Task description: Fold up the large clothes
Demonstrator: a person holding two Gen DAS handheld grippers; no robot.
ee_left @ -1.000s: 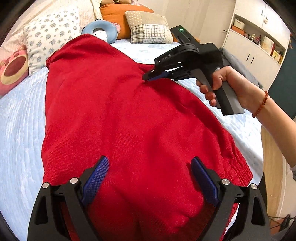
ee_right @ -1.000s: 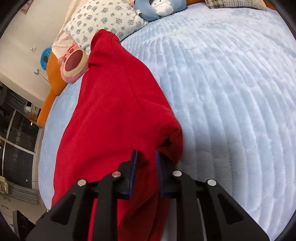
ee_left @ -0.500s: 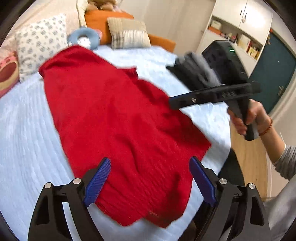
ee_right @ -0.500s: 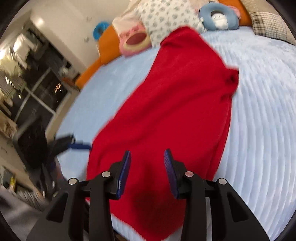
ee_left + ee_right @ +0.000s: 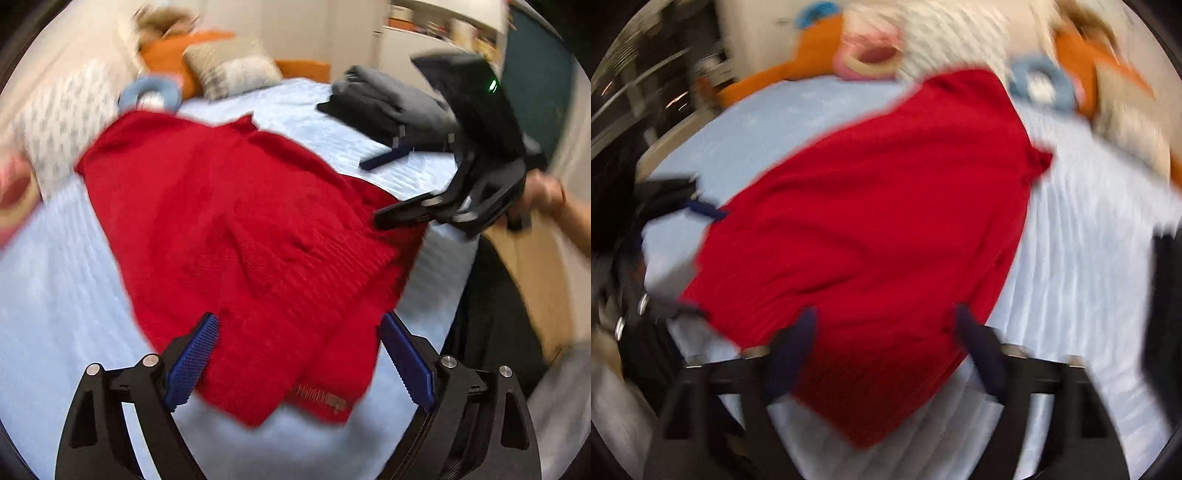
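A large red knit garment (image 5: 240, 229) lies spread on the light blue bed (image 5: 55, 295), its near hem folded over close to the bed's edge. My left gripper (image 5: 297, 325) hovers over that hem, jaws wide and still opening a little, with red fabric below them and nothing pinched. In the right wrist view the same red garment (image 5: 886, 206) runs toward the pillows. My right gripper (image 5: 884, 314) hangs above its near end with its jaws opening wide and the pads clear of the cloth. The left wrist view shows the right gripper (image 5: 373, 192) beside the garment's right edge.
A folded grey pile of clothes (image 5: 388, 107) sits at the bed's far right. Pillows (image 5: 236, 70) and a blue ring cushion (image 5: 147, 94) line the headboard. A hand (image 5: 543, 192) grips the right tool. Wooden floor (image 5: 535, 266) lies past the bed's right edge.
The right gripper let go of the red fold it pinched, opened wide and swung back to the garment's near end. The left gripper drew back, bringing the hem into view.
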